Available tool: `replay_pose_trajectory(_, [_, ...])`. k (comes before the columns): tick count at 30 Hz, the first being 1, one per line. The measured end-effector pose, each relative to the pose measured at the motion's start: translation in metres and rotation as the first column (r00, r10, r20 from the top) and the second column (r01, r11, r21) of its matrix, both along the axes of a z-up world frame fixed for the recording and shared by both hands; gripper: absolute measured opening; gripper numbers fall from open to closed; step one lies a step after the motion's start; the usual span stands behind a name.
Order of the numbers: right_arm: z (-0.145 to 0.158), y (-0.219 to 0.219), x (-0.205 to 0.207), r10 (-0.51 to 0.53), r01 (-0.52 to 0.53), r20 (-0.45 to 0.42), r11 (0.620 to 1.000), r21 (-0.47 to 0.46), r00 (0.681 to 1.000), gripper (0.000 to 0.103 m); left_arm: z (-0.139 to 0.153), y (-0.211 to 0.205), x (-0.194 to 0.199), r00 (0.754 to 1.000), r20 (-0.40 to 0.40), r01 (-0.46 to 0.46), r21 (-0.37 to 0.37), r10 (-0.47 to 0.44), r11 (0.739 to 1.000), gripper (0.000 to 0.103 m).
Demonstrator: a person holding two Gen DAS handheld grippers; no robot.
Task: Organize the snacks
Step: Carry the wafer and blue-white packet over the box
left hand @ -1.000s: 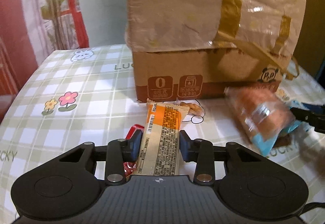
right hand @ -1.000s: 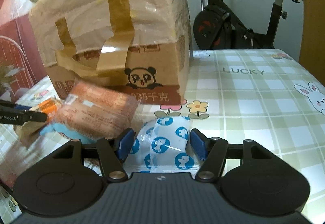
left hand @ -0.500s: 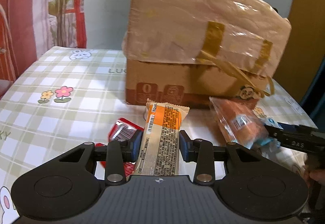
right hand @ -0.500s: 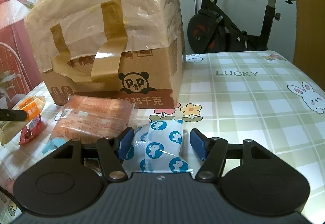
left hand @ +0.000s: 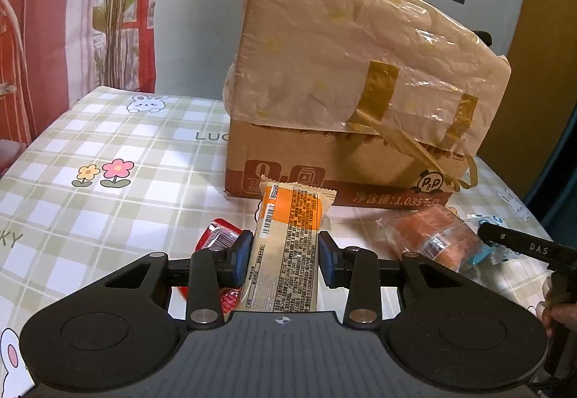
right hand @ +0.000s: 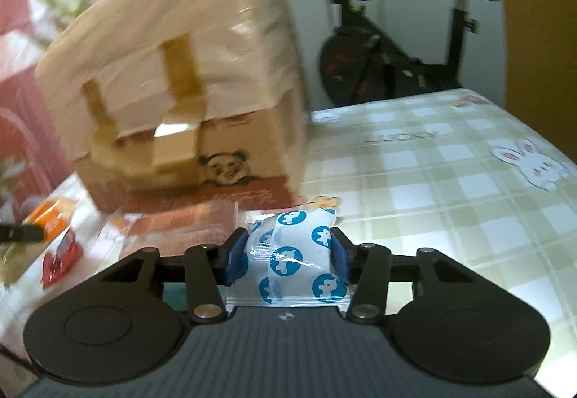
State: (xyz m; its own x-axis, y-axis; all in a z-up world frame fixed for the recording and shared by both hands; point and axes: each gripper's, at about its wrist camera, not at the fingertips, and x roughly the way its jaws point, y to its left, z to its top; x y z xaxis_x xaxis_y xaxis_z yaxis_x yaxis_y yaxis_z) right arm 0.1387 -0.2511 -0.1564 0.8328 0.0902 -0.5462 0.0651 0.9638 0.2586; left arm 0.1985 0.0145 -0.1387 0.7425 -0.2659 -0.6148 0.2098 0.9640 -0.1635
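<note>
Left claw (left hand: pixel 284 255) grips orange bar (left hand: pixel 288 246); right claw (right hand: pixel 286 255) closing on blue-dotted packet (right hand: pixel 295 253).

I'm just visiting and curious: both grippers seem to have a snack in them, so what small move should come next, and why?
Probably finish the right gripper's squeeze, then lift. Its jaws are closing on the blue-and-white packet, blue pads at both sides, the packet low over the checked tablecloth. The left gripper already pinches the orange-and-cream bar, so it can wait. Where the snacks go is not shown.
</note>
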Motion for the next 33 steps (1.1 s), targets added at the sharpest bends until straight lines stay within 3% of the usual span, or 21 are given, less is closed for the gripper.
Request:
replay_pose_trajectory(9, [0.013, -0.016, -0.009, -0.097, 0.097, 0.005, 0.995, 0.005, 0.995, 0.051, 0.013, 0.003, -0.005, 0.999, 0.054, -0.001, 0.009, 0.0, 1.0, 0.04])
replay_pose_trajectory(11, [0.025, -0.016, -0.013, -0.09, 0.09, 0.042, 0.996, 0.004, 0.995, 0.051, 0.026, 0.003, -0.008, 0.994, 0.106, 0.003, 0.029, -0.006, 1.0, 0.04])
replay_pose_trajectory(15, [0.059, -0.012, -0.016, -0.063, 0.065, 0.142, 0.998, -0.007, 0.988, 0.051, 0.063, 0.008, -0.013, 0.979, 0.203, 0.023, -0.024, -0.017, 0.999, 0.04])
replay_pose_trajectory(20, [0.109, -0.007, -0.016, -0.038, 0.048, 0.294, 0.999, -0.024, 0.955, 0.051, 0.111, 0.003, -0.008, 0.943, 0.326, 0.077, -0.041, -0.059, 0.996, 0.04])
replay_pose_trajectory(28, [0.174, 0.002, 0.031, 0.042, -0.03, 0.399, 0.999, -0.036, 0.916, 0.051, 0.164, -0.032, 0.063, 0.918, 0.386, 0.134, -0.099, -0.087, 0.986, 0.04])
replay_pose_trajectory(33, [0.189, 0.015, 0.081, 0.117, -0.083, 0.395, 0.991, -0.103, 0.911, 0.051, 0.167, -0.065, 0.114, 0.93, 0.353, 0.144, -0.102, -0.1, 0.984, 0.04])
